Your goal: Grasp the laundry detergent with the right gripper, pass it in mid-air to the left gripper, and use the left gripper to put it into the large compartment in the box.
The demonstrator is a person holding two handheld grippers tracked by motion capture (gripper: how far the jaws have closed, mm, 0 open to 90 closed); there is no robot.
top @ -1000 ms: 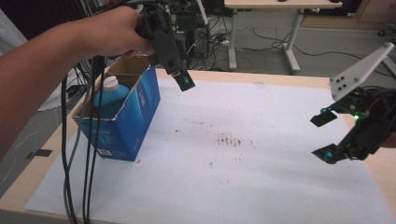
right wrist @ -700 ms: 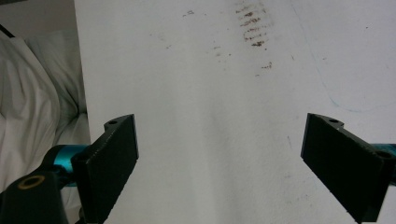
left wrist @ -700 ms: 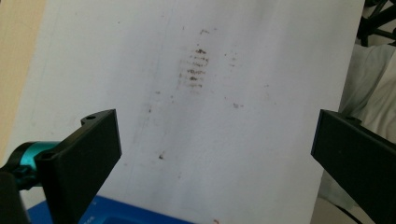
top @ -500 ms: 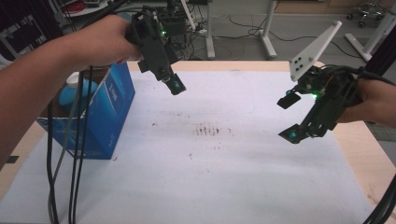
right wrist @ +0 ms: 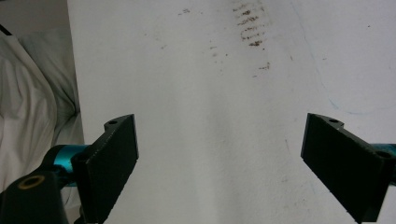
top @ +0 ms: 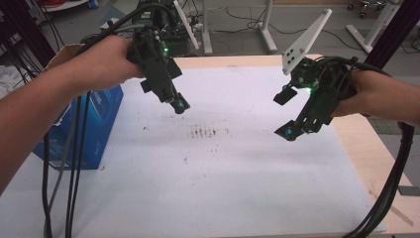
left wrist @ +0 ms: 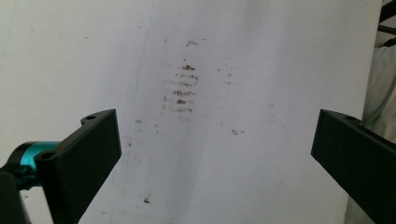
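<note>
- Left gripper (top: 179, 105): jaws wide apart and empty, poised above the white table cover (top: 237, 198) toward its far-left part; the gripper view confirms the gap (left wrist: 215, 149).
- Right gripper (top: 287, 114): jaws likewise spread, holding nothing, poised near the table's right edge (right wrist: 219, 158).
- Blue carton (top: 96, 134): stands at the table's left edge, near-left of the left gripper and partly behind the forearm; its long axis runs toward the far edge.
- Brown smudges (top: 208, 132): at table centre, between the two grippers.
- Judgement: the carton lies well apart from the right gripper; the left is the nearer hand.
</note>
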